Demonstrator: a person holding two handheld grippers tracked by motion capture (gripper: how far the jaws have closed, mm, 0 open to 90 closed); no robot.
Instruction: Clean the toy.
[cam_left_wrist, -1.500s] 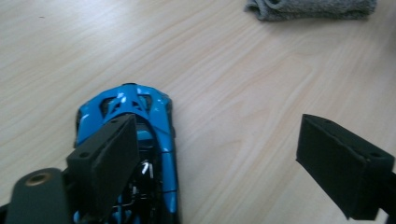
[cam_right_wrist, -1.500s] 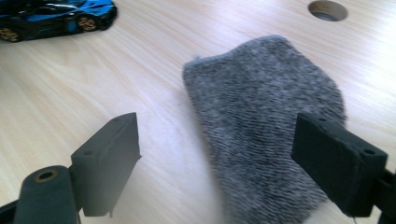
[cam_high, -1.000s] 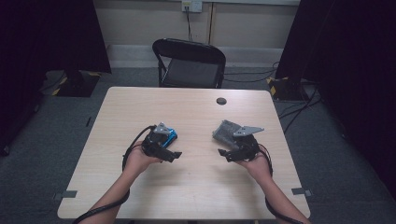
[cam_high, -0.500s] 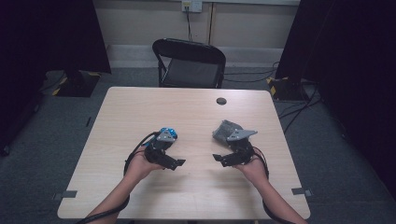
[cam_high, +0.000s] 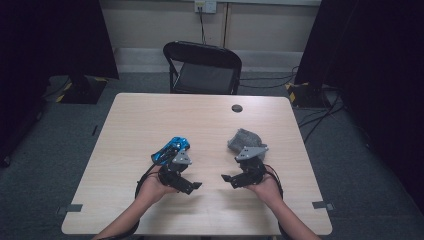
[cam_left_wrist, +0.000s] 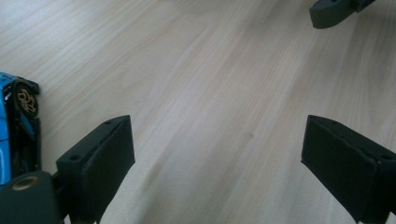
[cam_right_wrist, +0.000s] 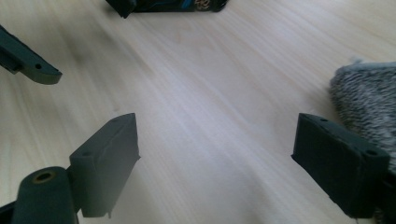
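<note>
Both claws were wide open and held nothing. The blue toy car (cam_high: 171, 149) lay just past the left claw (cam_high: 192, 186), and the grey fluffy cloth (cam_high: 243, 138) just past the right claw (cam_high: 227, 179). The hands looked between steps; next, each claw needed to turn toward its thing.

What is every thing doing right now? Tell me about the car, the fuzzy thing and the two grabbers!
blue toy car: lying on the table, not held.
grey fuzzy thing: lying on the table, not held.
left gripper: open, nothing between its jaws.
right gripper: open, nothing between its jaws.
folding chair: unfolded, seat bare.
</note>
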